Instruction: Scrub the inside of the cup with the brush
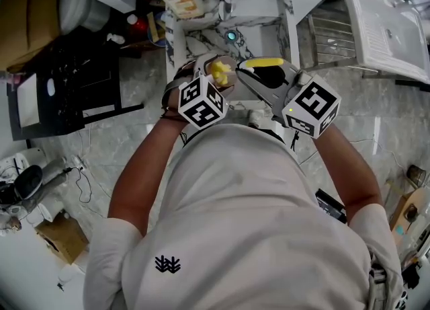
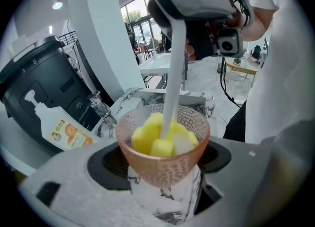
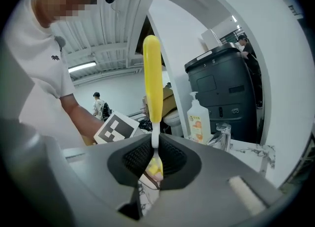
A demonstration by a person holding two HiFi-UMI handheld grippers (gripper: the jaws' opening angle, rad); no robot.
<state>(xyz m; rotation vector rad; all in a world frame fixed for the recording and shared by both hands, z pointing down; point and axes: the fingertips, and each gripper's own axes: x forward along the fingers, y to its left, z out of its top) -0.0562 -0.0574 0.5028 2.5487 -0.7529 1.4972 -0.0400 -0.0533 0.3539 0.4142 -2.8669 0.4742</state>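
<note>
Cup [image 2: 165, 169]: rose-tinted, dimpled glass, upright with its mouth open to the left gripper view. It is held in front of the person, above the near part of the marble-patterned sink [image 1: 285, 29].

Left gripper [image 2: 165, 158]: jaws spread wide, their dark pads [image 2: 106, 161] pressed against opposite sides of the cup wall. The cup is grasped.

Brush [image 3: 151, 76]: yellow handle, thin white stem, yellow sponge head. The head sits inside the cup and fills most of its mouth. The stem rises out of the cup, leaning slightly.

Right gripper [image 3: 155, 153]: jaws clenched on the white stem just below the yellow handle, with the sponge head visible beyond them. In the head view this gripper lies just right of the left one, and the handle points toward the person's right.

Marker cube [image 3: 115, 128] of the left gripper: visible to the left of the stem in the right gripper view.

Surroundings: a chrome faucet [image 2: 101, 107] stands at the back of the sink. A white soap bottle [image 2: 61, 130] with an orange label is beside it. A black bin [image 2: 39, 85] stands behind the bottle. A white drying rack [image 1: 386, 23] lies to the right of the sink
</note>
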